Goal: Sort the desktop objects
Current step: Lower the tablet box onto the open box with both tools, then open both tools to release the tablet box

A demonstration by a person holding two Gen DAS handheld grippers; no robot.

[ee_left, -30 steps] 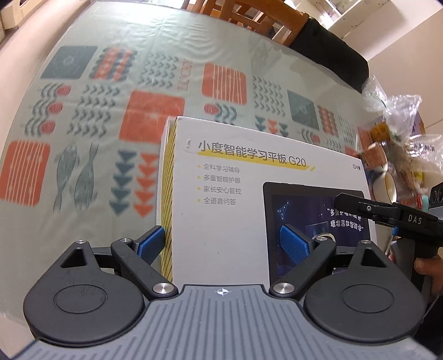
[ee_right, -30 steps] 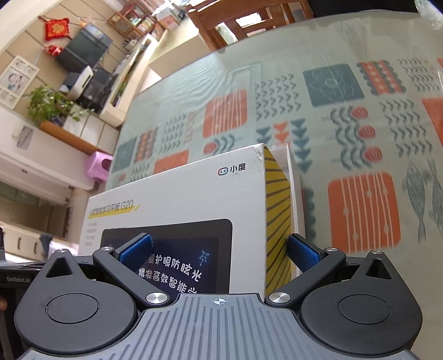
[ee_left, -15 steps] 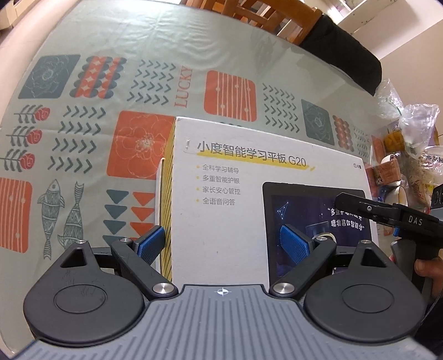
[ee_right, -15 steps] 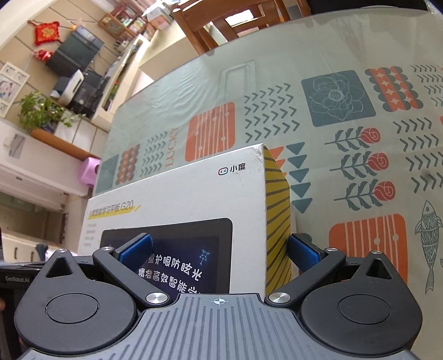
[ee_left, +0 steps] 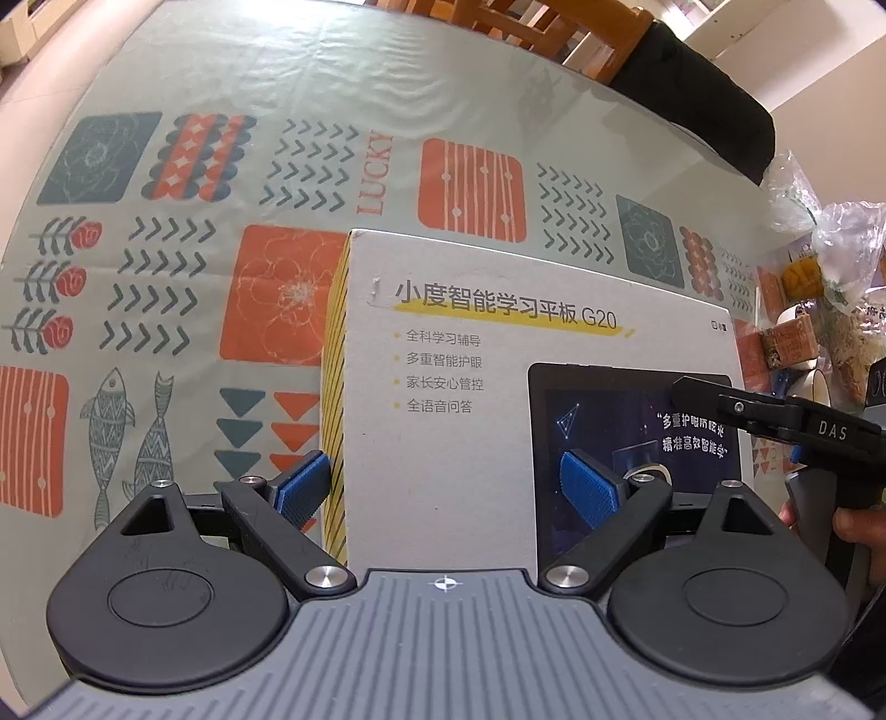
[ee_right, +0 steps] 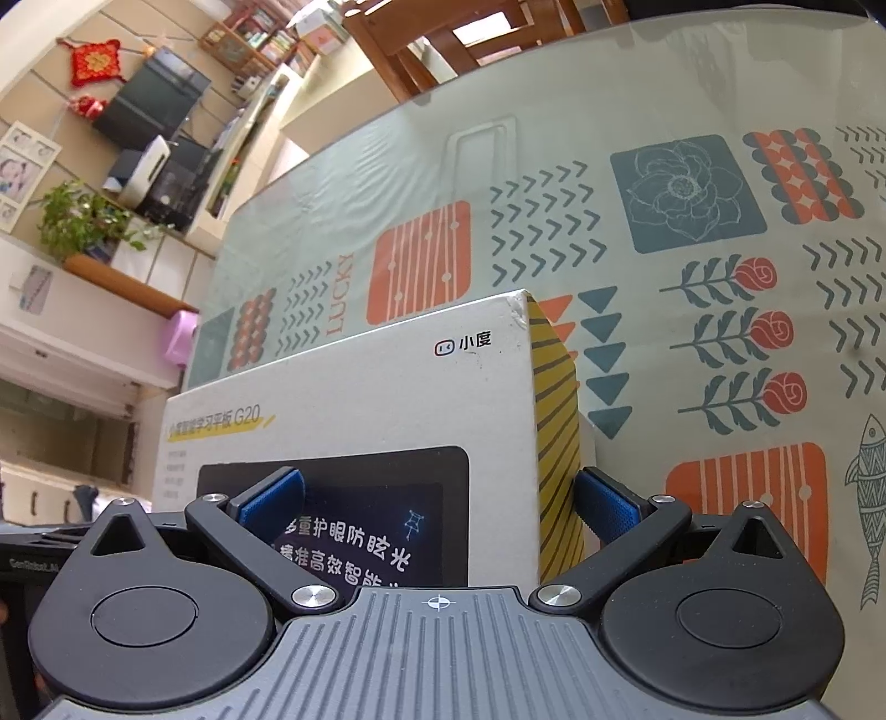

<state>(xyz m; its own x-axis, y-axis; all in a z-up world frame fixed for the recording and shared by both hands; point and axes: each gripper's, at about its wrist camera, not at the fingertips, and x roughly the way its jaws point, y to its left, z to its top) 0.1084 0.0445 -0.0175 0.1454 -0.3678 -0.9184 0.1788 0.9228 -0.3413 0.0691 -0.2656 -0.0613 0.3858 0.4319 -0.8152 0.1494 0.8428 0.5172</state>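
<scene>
A large white tablet box (ee_left: 498, 387) with Chinese print, a yellow striped side and a tablet picture is held above the patterned tablecloth (ee_left: 166, 277). My left gripper (ee_left: 443, 487) is shut on its left end, one blue pad on the top face, one on the striped side. My right gripper (ee_right: 437, 498) is shut on the box's (ee_right: 360, 399) right end in the same way. The right gripper also shows in the left wrist view (ee_left: 775, 421).
Plastic bags with snacks and packets (ee_left: 819, 288) crowd the table's right side. Wooden chairs (ee_left: 526, 27) stand at the far edge, one draped in dark cloth (ee_left: 703, 99). Shelves and a plant (ee_right: 77, 216) stand beyond the table.
Both grippers have carried the box across the table; the tablecloth pattern has slid beneath it. The grip on the box is unchanged.
</scene>
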